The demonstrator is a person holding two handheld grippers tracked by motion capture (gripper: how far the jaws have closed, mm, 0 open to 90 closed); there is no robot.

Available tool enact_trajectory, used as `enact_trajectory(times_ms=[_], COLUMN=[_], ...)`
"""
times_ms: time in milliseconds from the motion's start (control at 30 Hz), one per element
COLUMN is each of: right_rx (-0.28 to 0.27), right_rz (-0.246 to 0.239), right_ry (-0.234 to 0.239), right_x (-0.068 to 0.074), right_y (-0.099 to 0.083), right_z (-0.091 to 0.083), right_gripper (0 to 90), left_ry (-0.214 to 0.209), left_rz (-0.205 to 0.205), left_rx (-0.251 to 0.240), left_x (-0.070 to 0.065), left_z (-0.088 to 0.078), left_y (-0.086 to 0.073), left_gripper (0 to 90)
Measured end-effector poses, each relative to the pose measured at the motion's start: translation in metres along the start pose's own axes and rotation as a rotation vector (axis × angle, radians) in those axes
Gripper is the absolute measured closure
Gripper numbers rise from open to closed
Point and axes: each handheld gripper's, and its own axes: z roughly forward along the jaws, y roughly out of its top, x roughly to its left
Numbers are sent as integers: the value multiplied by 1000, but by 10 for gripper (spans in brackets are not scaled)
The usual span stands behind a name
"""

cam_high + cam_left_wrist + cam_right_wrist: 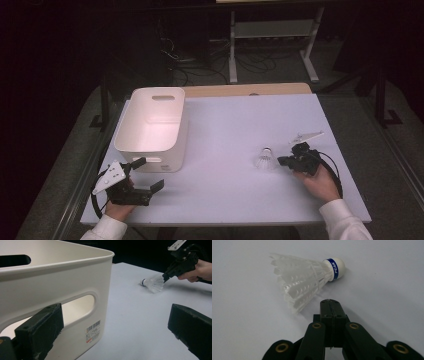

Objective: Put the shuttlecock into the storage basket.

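Note:
A white feather shuttlecock with a blue band lies on its side on the white table, right of centre. My right gripper is shut with nothing in it, its tip a little short of the shuttlecock's feathers. In the right gripper view the jaws are pressed together at the right gripper's tip. My left gripper rests open at the front left, beside the white bin. Its fingers stand wide apart, one against the bin's near wall. The shuttlecock and right gripper appear far off.
The bin is empty, with handle slots and a barcode label on its near wall. Table edges run close to both hands. Beyond the far edge are a wooden strip, a metal frame and cables on a dark floor.

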Motion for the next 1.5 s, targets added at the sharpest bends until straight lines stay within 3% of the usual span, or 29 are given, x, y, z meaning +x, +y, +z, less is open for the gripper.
enact_trajectory(times_ms=[667,1500], right_rx=[12,5], right_rz=[-35,-76], right_ry=[52,82], right_x=[15,29], right_y=[17,40], right_z=[19,41], right_gripper=[885,884], left_ry=[-4,-15], left_rz=[0,2], left_rx=[2,2], left_x=[0,-1], left_z=[0,0], left_y=[0,0], left_gripper=[0,0])
